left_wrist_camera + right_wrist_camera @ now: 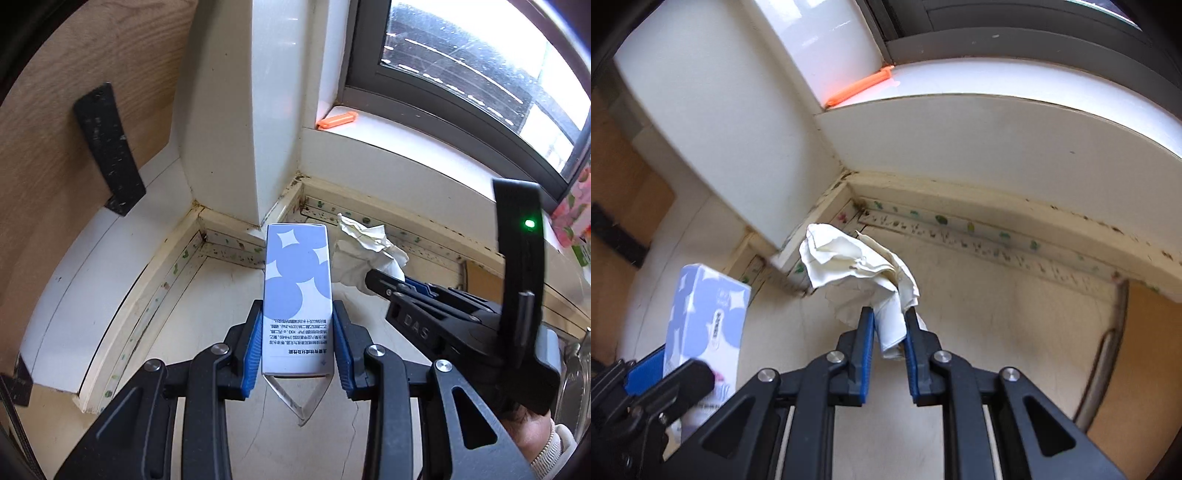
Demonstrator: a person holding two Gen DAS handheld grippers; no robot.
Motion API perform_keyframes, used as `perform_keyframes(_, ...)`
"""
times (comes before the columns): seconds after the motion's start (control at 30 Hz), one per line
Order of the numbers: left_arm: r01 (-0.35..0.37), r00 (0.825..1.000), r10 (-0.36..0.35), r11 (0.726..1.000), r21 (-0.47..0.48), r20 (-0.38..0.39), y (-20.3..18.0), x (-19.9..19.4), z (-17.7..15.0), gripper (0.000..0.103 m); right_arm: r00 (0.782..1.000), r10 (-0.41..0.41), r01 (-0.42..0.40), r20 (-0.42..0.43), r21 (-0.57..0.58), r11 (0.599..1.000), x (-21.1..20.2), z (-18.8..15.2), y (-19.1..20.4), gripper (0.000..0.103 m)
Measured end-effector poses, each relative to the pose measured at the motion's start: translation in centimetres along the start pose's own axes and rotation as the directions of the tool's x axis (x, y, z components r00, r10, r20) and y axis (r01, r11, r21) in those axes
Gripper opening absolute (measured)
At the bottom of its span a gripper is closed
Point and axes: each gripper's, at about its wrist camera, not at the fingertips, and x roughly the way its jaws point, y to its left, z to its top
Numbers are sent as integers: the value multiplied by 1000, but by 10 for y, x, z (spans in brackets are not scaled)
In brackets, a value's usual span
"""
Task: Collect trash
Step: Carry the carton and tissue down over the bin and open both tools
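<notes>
Holding a blue and white box tight between its blue pads, the left claw keeps it up off the pale worktop. Just beside it, the right claw is squeezed narrow on a crumpled white tissue, which seems to hang clear near the corner wall.

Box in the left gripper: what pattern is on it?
White box with periwinkle-blue circles and white four-point sparkles; clearest in the left wrist view.
</notes>
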Motion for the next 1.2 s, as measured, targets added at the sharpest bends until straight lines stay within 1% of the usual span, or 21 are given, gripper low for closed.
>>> perform_keyframes(0.13, 31, 999, -31, 999, 19, -13, 1, -21, -19, 33, 1000, 22, -22, 18, 8, 1000, -43, -28, 2, 15)
perform_keyframes(0.17, 38, 999, -37, 999, 22, -16, 2, -26, -24, 33, 999, 27, -27, 21, 11, 1000, -59, -44, 0, 15)
perform_keyframes(0.3, 78, 997, -77, 995, 69, -16, 9, -56, -50, 33, 999, 23, -24, 38, 22, 999, -86, -91, 27, 15)
perform_keyframes(0.37, 101, 995, -101, 991, 87, -12, 14, -70, -64, 33, 998, 16, -18, 54, 41, 999, -108, -116, 37, 15)
perform_keyframes(0.47, 152, 988, -151, 982, 110, -20, 26, -95, -91, 33, 997, 8, -15, 76, 82, 997, -135, -152, 50, 15)
perform_keyframes(0.57, 202, 979, -199, 971, 125, -37, 37, -118, -115, 33, 995, -19, 8, 101, 109, 994, -161, -188, 70, 15)
perform_keyframes(0.73, 256, 967, -250, 952, 170, -51, 63, -154, -164, 33, 987, -68, 44, 146, 161, 986, -190, -249, 108, 15)
perform_keyframes(0.83, 284, 959, -276, 939, 191, -69, 75, -172, -191, 33, 982, -103, 72, 155, 196, 978, -200, -285, 129, 15)
perform_keyframes(1.03, 334, 942, -320, 912, 236, -98, 103, -206, -253, 33, 978, -150, 107, 142, 272, 956, -215, -353, 167, 15)
perform_keyframes(1.2, 355, 934, -327, 895, 272, -143, 114, -215, -297, 33, 976, -192, 154, 106, 291, 944, -219, -394, 191, 15)
